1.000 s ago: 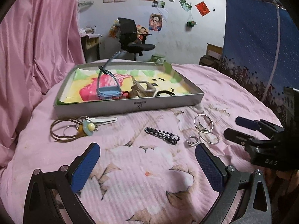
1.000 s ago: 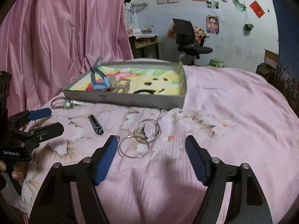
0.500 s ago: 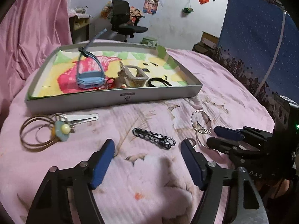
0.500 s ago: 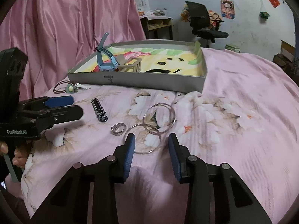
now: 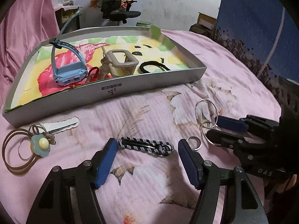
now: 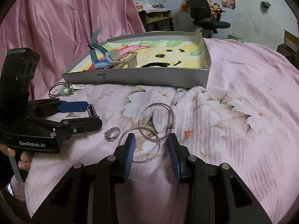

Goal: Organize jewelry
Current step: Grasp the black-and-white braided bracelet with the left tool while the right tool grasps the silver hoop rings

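Jaws of the left gripper [image 5: 147, 145] are closing around the striped bracelet [image 5: 146, 145], not yet touching; right gripper [image 6: 150, 140] stands half-open over the near silver bangle [image 6: 140, 144].

- Ahead at 12 o'clock in both wrist views, the grey tray's front wall [image 5: 112, 93] stands as a low barrier across the bed.
- Inside the tray, the blue watch [image 5: 69, 71], beige clip [image 5: 123, 63] and black hair tie [image 5: 153, 66] crowd the near side; the far half lies open.
- The pink bedspread [image 6: 243, 112] at 2 to 3 o'clock of the right gripper [image 6: 151, 145] is bare.
- The left gripper [image 5: 147, 147], jaws closing, straddles the striped braided piece [image 5: 145, 145]; a small ring [image 5: 193, 142] sits just beside its right fingertip.
- The keyring cluster [image 5: 37, 141] lies at 9 o'clock of it.
- Two silver hoops [image 6: 157, 121] lie at the right gripper's tips, between the two grippers.
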